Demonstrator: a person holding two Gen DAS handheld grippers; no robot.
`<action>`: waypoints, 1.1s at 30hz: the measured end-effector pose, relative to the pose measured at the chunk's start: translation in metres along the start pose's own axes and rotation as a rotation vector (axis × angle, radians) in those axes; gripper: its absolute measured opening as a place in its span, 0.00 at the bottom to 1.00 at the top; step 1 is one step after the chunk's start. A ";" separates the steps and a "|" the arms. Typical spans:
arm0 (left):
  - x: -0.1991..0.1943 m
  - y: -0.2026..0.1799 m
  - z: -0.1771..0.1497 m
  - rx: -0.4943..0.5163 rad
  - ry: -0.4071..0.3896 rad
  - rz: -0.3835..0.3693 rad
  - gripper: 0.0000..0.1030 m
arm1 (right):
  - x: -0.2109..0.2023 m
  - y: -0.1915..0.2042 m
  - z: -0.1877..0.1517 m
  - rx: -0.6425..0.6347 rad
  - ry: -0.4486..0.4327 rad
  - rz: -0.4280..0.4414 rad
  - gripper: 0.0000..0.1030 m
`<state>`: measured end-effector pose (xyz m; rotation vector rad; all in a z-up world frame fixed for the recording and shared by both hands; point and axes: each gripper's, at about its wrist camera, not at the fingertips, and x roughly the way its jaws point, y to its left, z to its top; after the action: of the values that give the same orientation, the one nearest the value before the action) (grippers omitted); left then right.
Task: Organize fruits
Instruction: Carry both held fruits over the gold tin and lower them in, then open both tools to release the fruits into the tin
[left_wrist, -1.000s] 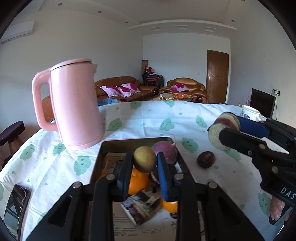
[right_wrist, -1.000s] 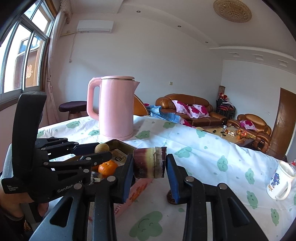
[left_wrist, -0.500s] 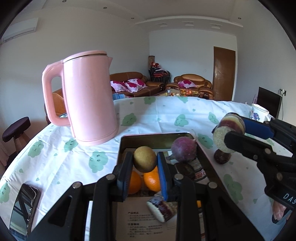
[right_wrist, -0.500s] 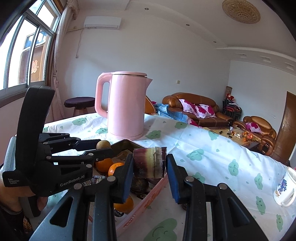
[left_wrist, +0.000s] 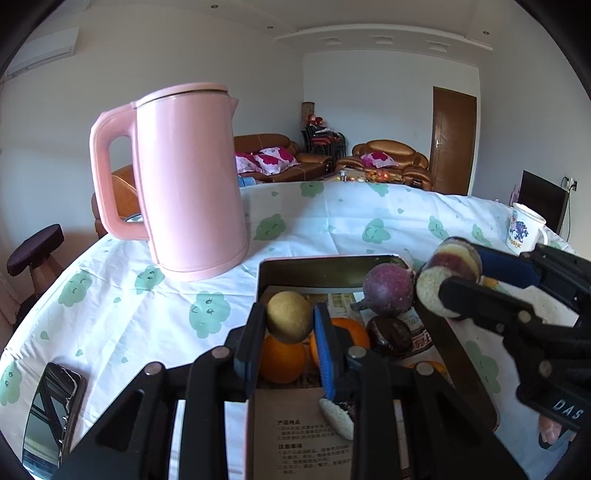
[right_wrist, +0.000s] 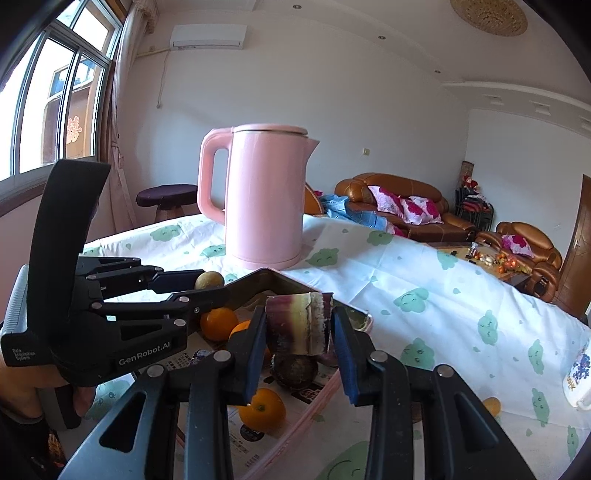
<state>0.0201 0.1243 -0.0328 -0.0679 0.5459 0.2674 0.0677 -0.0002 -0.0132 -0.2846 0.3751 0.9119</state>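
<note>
Over the open box (left_wrist: 325, 267), at 5 o'clock of the pink kettle (left_wrist: 188, 177), the left gripper (left_wrist: 290, 321) pinches a yellow-brown fruit (left_wrist: 289, 316) and the right gripper (right_wrist: 299, 328) clamps a sugarcane piece (right_wrist: 297, 323), both partly hiding oranges (left_wrist: 282, 362) and a dark round fruit (right_wrist: 294, 369) below.

wrist cams, close, sharing kettle (left_wrist: 188, 177)

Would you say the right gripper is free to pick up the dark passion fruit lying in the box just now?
Probably not. The right gripper is shut on a sugarcane piece, so its jaws are occupied, though it hangs right above the passion fruit in the box. It would need to drop the cane first.
</note>
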 end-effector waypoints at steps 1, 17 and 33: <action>0.000 0.000 0.000 0.000 0.002 -0.001 0.27 | 0.003 0.001 -0.001 0.002 0.012 0.006 0.36; 0.008 0.001 0.001 0.005 0.038 0.005 0.51 | 0.027 0.010 -0.010 -0.006 0.116 0.076 0.38; -0.009 -0.069 0.015 0.004 -0.042 -0.121 0.85 | -0.044 -0.091 -0.027 0.127 0.080 -0.160 0.51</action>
<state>0.0387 0.0573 -0.0158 -0.0906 0.4982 0.1496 0.1122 -0.0951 -0.0115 -0.2312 0.4758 0.7177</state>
